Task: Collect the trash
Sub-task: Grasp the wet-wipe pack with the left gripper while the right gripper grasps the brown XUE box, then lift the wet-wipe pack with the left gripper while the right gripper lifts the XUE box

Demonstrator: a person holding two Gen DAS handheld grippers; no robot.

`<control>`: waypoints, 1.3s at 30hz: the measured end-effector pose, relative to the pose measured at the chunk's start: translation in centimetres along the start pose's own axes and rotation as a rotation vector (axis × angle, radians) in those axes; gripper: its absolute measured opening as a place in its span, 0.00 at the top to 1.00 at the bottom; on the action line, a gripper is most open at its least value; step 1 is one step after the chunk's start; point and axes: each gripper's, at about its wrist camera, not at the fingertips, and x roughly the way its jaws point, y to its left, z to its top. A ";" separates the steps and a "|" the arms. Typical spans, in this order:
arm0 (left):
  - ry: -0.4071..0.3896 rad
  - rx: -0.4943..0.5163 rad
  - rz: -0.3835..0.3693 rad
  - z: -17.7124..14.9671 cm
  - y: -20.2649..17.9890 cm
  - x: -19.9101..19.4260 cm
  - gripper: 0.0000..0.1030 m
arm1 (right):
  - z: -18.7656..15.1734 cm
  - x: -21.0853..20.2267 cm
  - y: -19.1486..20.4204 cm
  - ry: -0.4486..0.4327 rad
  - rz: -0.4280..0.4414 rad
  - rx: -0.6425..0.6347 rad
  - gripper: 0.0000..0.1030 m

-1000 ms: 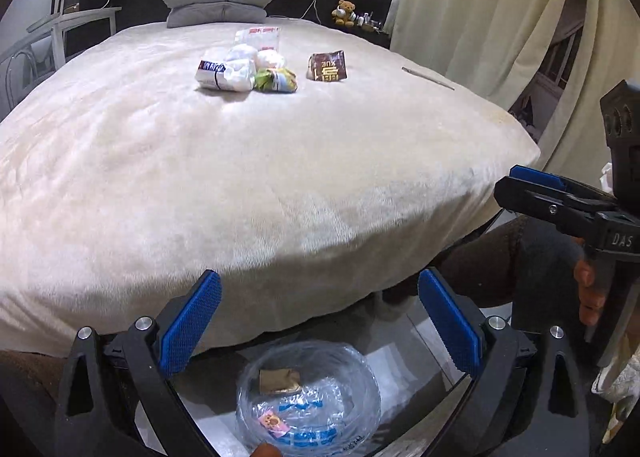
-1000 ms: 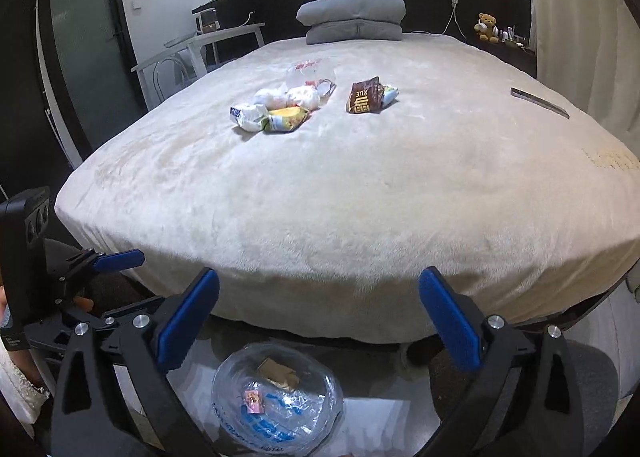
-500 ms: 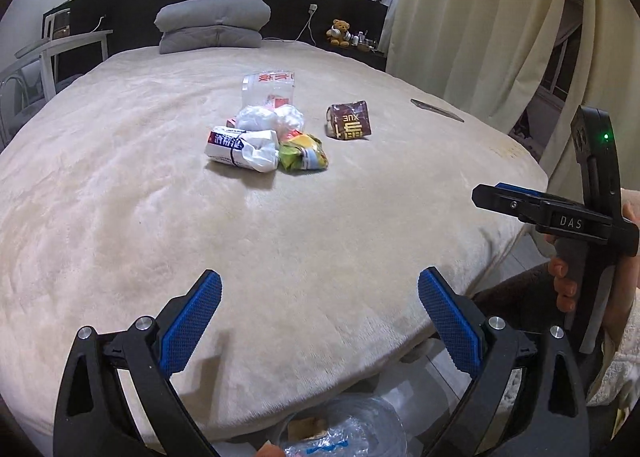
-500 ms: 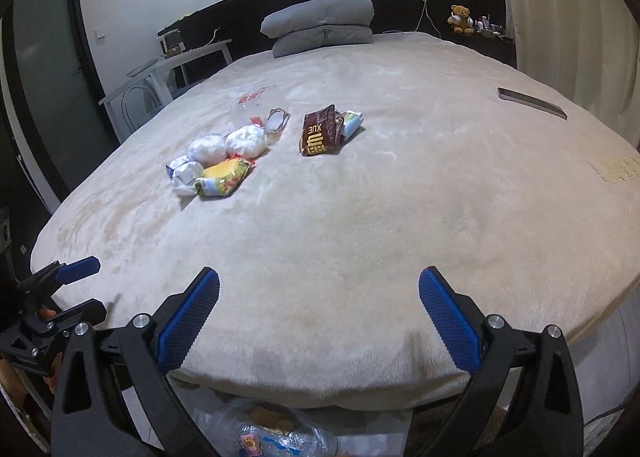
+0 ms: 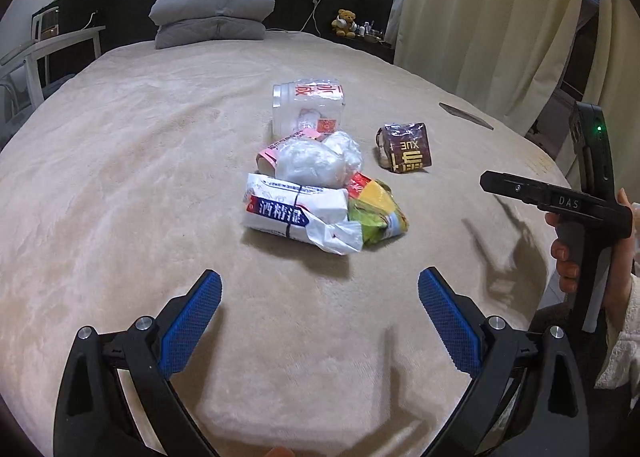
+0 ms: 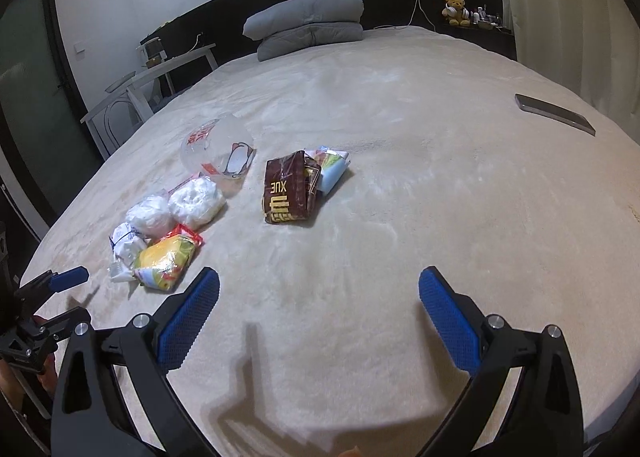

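Both grippers are hovering over the foot end of the bed [image 5: 120, 177] right now. The left gripper [image 5: 320, 305] is sitting with its jaws wide apart, nothing between them, and the right gripper [image 6: 320, 301] is doing the same. The trash pile [image 5: 316, 185] is lying around the middle of the bed: a white wipes pack [image 5: 292, 213], a yellow-green wrapper [image 5: 376, 217], and a clear bag [image 5: 308, 105]. A brown packet [image 6: 290, 189] is sitting just beside the pile, apart from it.
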 end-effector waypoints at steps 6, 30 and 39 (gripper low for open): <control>0.036 -0.016 -0.012 1.8 1.7 2.4 0.06 | 2.0 2.9 0.5 0.017 0.025 0.001 0.05; 0.039 0.006 -0.046 3.5 3.0 3.3 0.30 | 4.8 7.0 3.3 0.006 0.021 -0.056 0.68; -0.011 -0.017 -0.040 3.1 2.4 1.2 0.30 | 4.0 4.5 4.3 -0.033 0.057 -0.082 0.70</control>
